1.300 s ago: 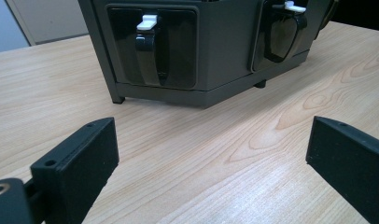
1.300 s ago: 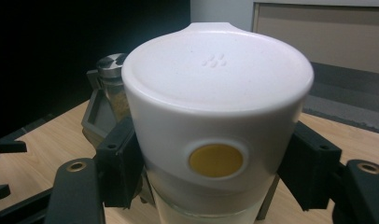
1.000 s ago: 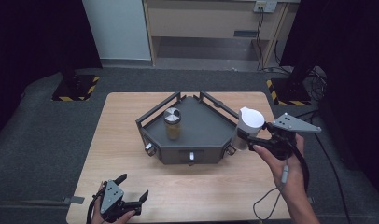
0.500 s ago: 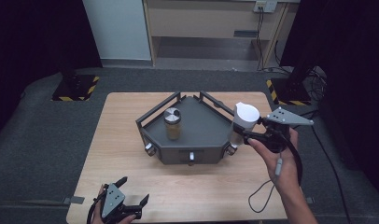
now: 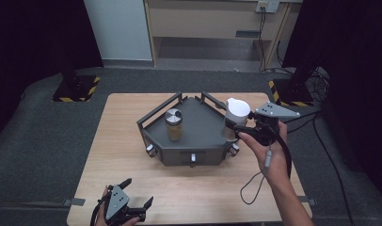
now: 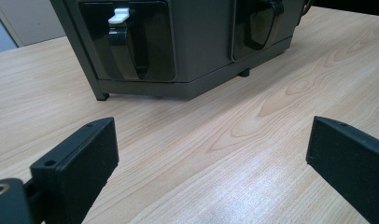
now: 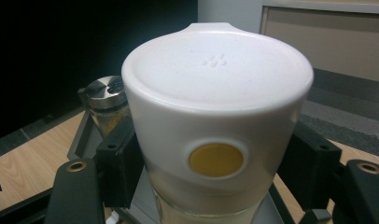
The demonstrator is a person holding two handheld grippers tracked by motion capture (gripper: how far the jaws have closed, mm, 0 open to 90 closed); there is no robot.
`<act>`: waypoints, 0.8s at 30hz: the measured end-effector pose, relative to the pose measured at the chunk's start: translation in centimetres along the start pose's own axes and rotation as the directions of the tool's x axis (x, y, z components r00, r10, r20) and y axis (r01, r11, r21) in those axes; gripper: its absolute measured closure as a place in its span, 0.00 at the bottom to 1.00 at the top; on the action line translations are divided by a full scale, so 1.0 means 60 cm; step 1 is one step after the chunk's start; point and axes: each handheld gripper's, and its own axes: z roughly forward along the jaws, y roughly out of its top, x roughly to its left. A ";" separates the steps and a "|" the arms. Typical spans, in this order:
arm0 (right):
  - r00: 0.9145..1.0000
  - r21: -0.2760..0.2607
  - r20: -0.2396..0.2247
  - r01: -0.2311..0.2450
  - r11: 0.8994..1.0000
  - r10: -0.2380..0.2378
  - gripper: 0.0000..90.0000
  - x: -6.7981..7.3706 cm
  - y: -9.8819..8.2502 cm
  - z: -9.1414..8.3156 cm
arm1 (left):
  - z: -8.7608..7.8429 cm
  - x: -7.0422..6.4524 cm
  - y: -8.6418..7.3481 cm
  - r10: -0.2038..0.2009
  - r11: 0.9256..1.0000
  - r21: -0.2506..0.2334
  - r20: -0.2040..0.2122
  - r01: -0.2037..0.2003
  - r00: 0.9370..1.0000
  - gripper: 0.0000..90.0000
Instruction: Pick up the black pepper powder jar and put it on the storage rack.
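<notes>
A dark grey tray-like rack (image 5: pixel 198 127) stands mid-table. On its left part stands a glass jar with a metal lid (image 5: pixel 173 124), also seen behind in the right gripper view as the jar (image 7: pixel 105 100). My right gripper (image 5: pixel 236 126) is shut on a white-lidded container (image 5: pixel 236 114) over the rack's right edge; its white lid with a yellow dot (image 7: pixel 215 116) sits between both jaws. My left gripper (image 5: pixel 132 200) stands open low over the table's front left, and its fingers (image 6: pixel 80 163) are wide apart facing the rack's front (image 6: pixel 178 51).
The wooden table (image 5: pixel 118 155) has bare room in front of the rack. A cable (image 5: pixel 255 183) hangs from the right gripper over the table. Dark floor surrounds the table, with a cabinet (image 5: pixel 212 21) beyond.
My right gripper has carried the white-lidded container left and slightly forward, from beside the rack's right corner to over its right edge. The left gripper has barely shifted.
</notes>
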 end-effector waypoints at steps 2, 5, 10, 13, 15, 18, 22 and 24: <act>1.000 0.003 -0.002 0.006 1.000 -0.006 0.35 0.001 0.001 0.009 | 0.000 0.001 0.000 -0.002 1.000 0.000 0.001 0.002 1.000 0.01; 1.000 0.000 -0.004 0.007 1.000 -0.007 0.35 0.002 0.000 0.022 | 0.000 0.002 -0.001 -0.005 1.000 0.000 0.000 0.005 1.000 0.01; 1.000 0.002 -0.007 0.003 1.000 -0.003 0.35 0.002 -0.002 0.042 | -0.002 0.003 -0.001 -0.008 1.000 -0.001 -0.004 0.008 1.000 0.01; 1.000 0.005 -0.011 0.004 1.000 -0.004 0.35 0.003 -0.004 0.053 | -0.003 0.003 -0.002 -0.016 1.000 -0.006 -0.005 0.016 1.000 0.01; 1.000 0.006 -0.015 0.005 1.000 -0.005 0.35 0.003 -0.005 0.061 | -0.004 0.003 -0.001 -0.015 1.000 -0.007 -0.005 0.015 1.000 0.01; 1.000 0.012 -0.014 0.013 1.000 -0.013 0.35 0.008 -0.004 0.071 | -0.005 0.006 -0.002 -0.019 1.000 -0.008 -0.007 0.019 1.000 0.01; 1.000 0.018 -0.009 0.015 1.000 -0.015 0.35 0.010 -0.003 0.081 | -0.005 0.009 -0.004 -0.023 1.000 -0.009 -0.009 0.023 1.000 0.01; 1.000 0.018 -0.006 0.013 1.000 -0.013 0.35 0.009 -0.004 0.084 | -0.004 0.009 -0.004 -0.022 1.000 -0.008 -0.010 0.022 1.000 0.01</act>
